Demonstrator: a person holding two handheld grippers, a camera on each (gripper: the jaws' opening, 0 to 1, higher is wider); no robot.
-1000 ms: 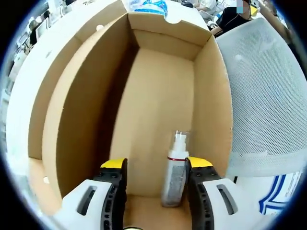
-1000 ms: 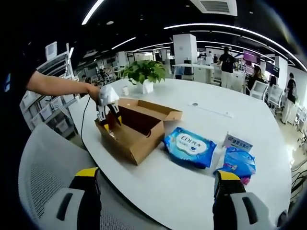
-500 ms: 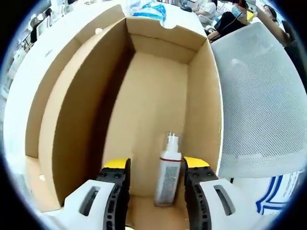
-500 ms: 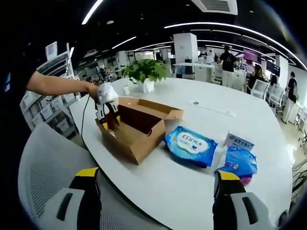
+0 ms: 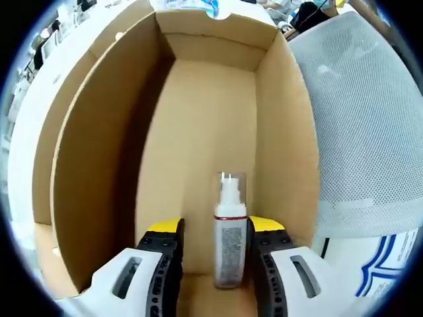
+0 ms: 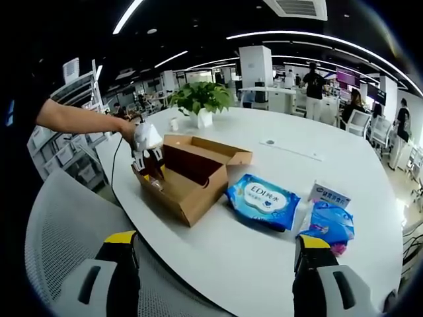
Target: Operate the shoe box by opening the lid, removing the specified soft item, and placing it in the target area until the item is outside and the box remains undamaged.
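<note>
The lid of the shoe box (image 5: pixel 99 132) was already folded back, and a small spray bottle (image 5: pixel 229 241) lay on the box floor near the close end wall. The left hand-held gripper (image 5: pixel 215 231) reached down into the box with its jaws spread just wider than the bottle, one on either side, not yet pinching it. The bottle's long axis ran straight ahead along the jaws, cap pointing away. The right hand-held gripper (image 6: pixel 218 247) hovered well apart over the table (image 6: pixel 264 257), jaws wide and empty, so the left was clearly nearer. A blue wipes pack (image 6: pixel 264 200) lay beside the box.
</note>
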